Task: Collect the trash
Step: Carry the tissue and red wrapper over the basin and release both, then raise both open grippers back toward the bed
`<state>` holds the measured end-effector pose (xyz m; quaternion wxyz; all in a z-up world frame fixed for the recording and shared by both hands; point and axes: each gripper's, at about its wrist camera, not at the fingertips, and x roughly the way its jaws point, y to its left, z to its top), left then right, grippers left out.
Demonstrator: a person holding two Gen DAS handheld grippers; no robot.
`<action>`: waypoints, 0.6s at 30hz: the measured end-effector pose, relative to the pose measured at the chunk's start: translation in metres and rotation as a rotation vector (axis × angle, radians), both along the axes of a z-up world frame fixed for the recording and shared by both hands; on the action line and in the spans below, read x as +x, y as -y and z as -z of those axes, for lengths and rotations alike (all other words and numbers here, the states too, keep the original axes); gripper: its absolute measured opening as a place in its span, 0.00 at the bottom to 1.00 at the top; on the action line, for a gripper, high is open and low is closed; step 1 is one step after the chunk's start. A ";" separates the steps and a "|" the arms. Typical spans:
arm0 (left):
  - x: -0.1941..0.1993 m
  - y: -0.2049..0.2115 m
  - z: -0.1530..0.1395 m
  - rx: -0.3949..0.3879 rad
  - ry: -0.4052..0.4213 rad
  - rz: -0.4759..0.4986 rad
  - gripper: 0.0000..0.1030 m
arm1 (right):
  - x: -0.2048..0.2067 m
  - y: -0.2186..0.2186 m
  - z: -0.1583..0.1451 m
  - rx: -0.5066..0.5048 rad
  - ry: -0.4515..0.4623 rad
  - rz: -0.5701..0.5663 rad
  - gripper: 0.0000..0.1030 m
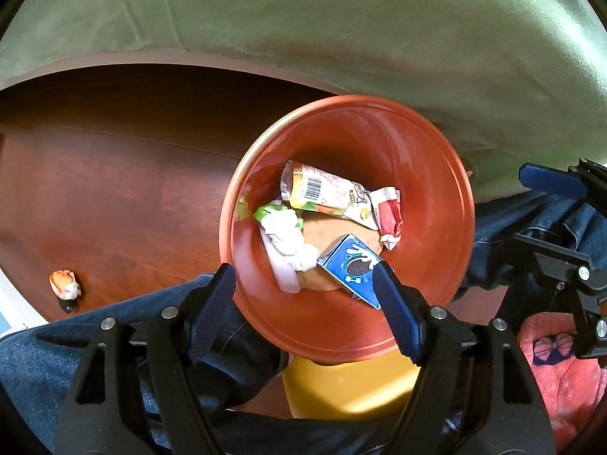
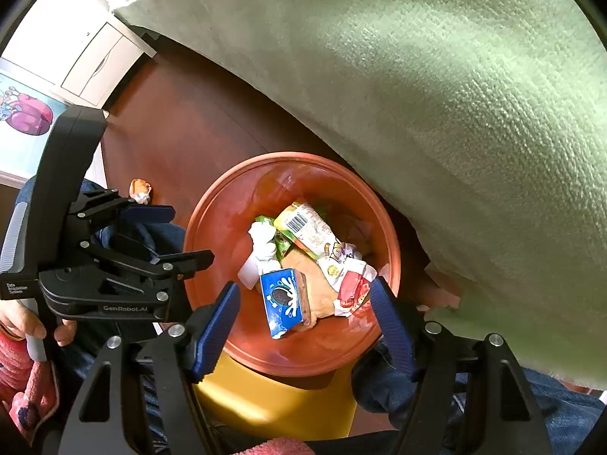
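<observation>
An orange-red bin (image 1: 425,174) (image 2: 231,204) stands on a yellow base and holds trash: a blue cookie box (image 1: 349,261) (image 2: 282,297), a yellow-green barcoded pouch (image 1: 322,189) (image 2: 303,227), crumpled white paper (image 1: 288,235) (image 2: 263,240) and a red-white wrapper (image 1: 390,212) (image 2: 354,290). My left gripper (image 1: 303,276) is open and empty above the bin's near rim. My right gripper (image 2: 305,295) is open and empty over the bin; it also shows in the left wrist view (image 1: 550,189). A crumpled orange-white wrapper (image 1: 65,284) (image 2: 140,189) lies on the wooden floor left of the bin.
A green sofa cushion (image 1: 341,30) (image 2: 455,113) rises behind and right of the bin. The person's jeans-clad legs (image 1: 57,349) flank the bin. A pink towel (image 1: 561,371) lies at the right. A white cabinet (image 2: 98,64) stands at the far left.
</observation>
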<state>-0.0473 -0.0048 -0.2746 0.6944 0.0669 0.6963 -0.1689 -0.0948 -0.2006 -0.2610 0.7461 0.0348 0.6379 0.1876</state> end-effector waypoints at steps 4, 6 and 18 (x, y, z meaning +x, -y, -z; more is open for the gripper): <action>0.000 0.000 0.000 -0.001 0.000 -0.002 0.71 | 0.001 0.000 -0.002 0.000 0.001 0.005 0.68; 0.000 -0.001 -0.002 -0.002 0.003 -0.001 0.71 | 0.001 0.001 -0.006 0.002 0.009 0.007 0.68; 0.028 -0.028 -0.125 -0.101 0.354 -0.056 0.78 | 0.031 0.025 -0.141 0.056 0.383 0.036 0.73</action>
